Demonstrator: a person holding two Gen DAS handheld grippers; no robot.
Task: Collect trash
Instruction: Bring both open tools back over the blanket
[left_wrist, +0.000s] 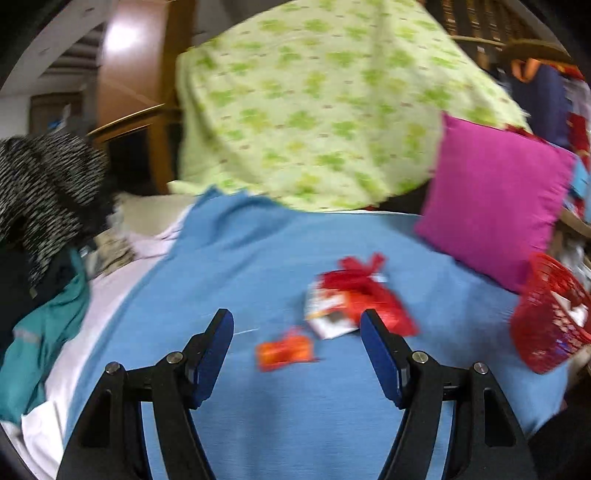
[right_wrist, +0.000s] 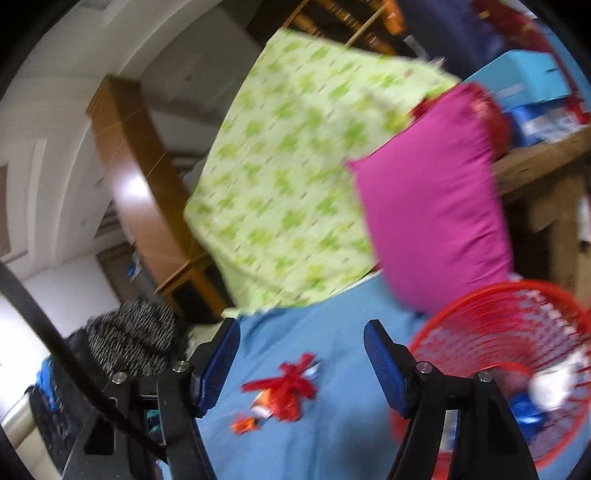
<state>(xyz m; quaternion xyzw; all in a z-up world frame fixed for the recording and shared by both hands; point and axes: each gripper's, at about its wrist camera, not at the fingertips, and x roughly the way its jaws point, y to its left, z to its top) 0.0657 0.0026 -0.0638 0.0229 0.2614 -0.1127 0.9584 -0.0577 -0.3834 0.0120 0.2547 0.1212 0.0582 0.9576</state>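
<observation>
Both claws hang spread and empty over a blue bedsheet strewn with wrappers. The left claw points at an orange wrapper lying on the sheet just ahead, between its fingertips; the wrapper's long axis runs roughly across the opening. Just beyond and toward that claw's right finger sits a red wrapper with a knotted top, partly over a white packet — the blur makes their edges hard to separate. The right claw sees the same litter farther ahead and lower between its fingers, so the left claw appears the nearer. A red mesh basket lies tipped on its side to the right of both claws, beside a magenta pillow; inside it show a white scrap and something blue.
</observation>
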